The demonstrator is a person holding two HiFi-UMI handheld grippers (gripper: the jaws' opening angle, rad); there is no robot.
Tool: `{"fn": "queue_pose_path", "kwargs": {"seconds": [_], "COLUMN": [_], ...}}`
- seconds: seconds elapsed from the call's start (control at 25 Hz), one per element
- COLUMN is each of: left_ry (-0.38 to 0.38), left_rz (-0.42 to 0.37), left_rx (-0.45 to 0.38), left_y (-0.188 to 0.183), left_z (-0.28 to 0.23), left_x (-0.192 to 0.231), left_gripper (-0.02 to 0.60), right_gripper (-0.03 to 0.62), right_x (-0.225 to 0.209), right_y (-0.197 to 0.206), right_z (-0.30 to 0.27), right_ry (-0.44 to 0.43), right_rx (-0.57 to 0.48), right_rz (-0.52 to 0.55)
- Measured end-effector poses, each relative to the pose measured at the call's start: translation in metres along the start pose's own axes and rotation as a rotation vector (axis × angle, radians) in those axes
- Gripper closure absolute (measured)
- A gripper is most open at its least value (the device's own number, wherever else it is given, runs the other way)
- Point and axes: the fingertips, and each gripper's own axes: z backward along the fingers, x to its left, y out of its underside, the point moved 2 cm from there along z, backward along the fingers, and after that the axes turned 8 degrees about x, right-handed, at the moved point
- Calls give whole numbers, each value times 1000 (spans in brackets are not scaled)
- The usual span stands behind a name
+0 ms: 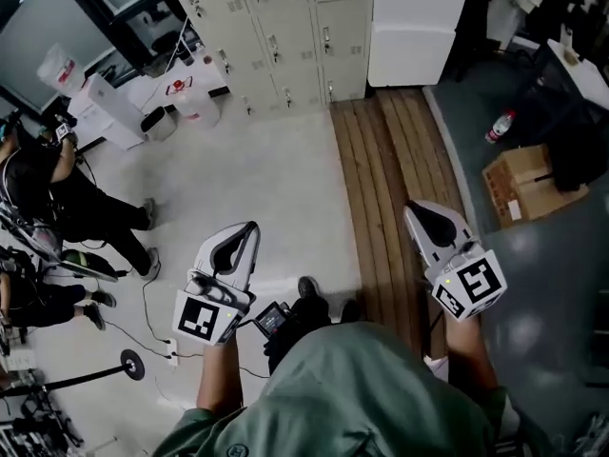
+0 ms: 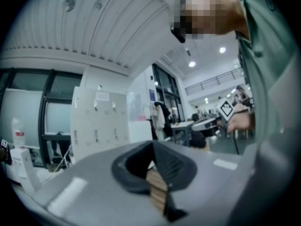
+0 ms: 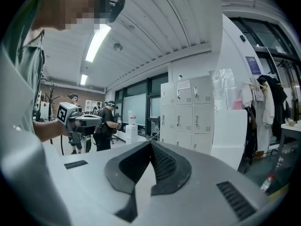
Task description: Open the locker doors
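Observation:
A bank of beige lockers (image 1: 276,27) stands at the far side of the room, all doors shut, each with a small latch. The same lockers show in the left gripper view (image 2: 96,126) and the right gripper view (image 3: 186,112), still some way off. My left gripper (image 1: 249,228) is held out level over the pale floor, its jaws together with nothing between them (image 2: 153,145). My right gripper (image 1: 411,209) hovers over the wooden floor strip, jaws also together and empty (image 3: 150,144). Neither gripper is near a locker door.
A tall white cabinet (image 1: 414,27) stands right of the lockers. A cardboard box (image 1: 523,184) and a bottle (image 1: 500,127) lie on the grey floor at right. People with equipment (image 1: 57,188) are at left, with cables (image 1: 152,322) on the floor. A white bucket (image 1: 195,108) sits near the lockers.

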Motion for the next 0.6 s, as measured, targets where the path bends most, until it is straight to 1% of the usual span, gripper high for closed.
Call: {"fn": "queue_pose_path", "kwargs": {"seconds": [0.08, 0.2, 0.28, 0.36, 0.44, 0.48, 0.52, 0.6], "left_ry": [-1, 31, 42, 33, 55, 71, 88, 136], "left_rz": [-1, -10, -3, 7, 4, 3, 1, -19], "left_rx": [7, 7, -33, -90, -134, -143, -135, -91], "left_y": [3, 10, 5, -5, -6, -2, 4, 13], "left_z": [-13, -31, -50, -68, -81, -86, -91, -100], "left_x": [19, 49, 71, 98, 120, 128, 134, 148], "left_gripper": [581, 581, 581, 581, 581, 581, 581, 581], "right_gripper": [591, 591, 591, 591, 591, 591, 591, 591], "right_x": [-9, -16, -29, -43, -46, -45, -44, -41], "right_y": [-2, -1, -13, -37, -53, -56, -56, -56], "right_z": [-16, -45, -69, -95, -117, -125, -131, -143], "right_ry": [9, 30, 38, 39, 61, 80, 97, 124], "right_rx": [6, 17, 17, 13, 4, -3, -10, -7], "right_rz": [-15, -33, -10, 32, 58, 62, 53, 1]}}
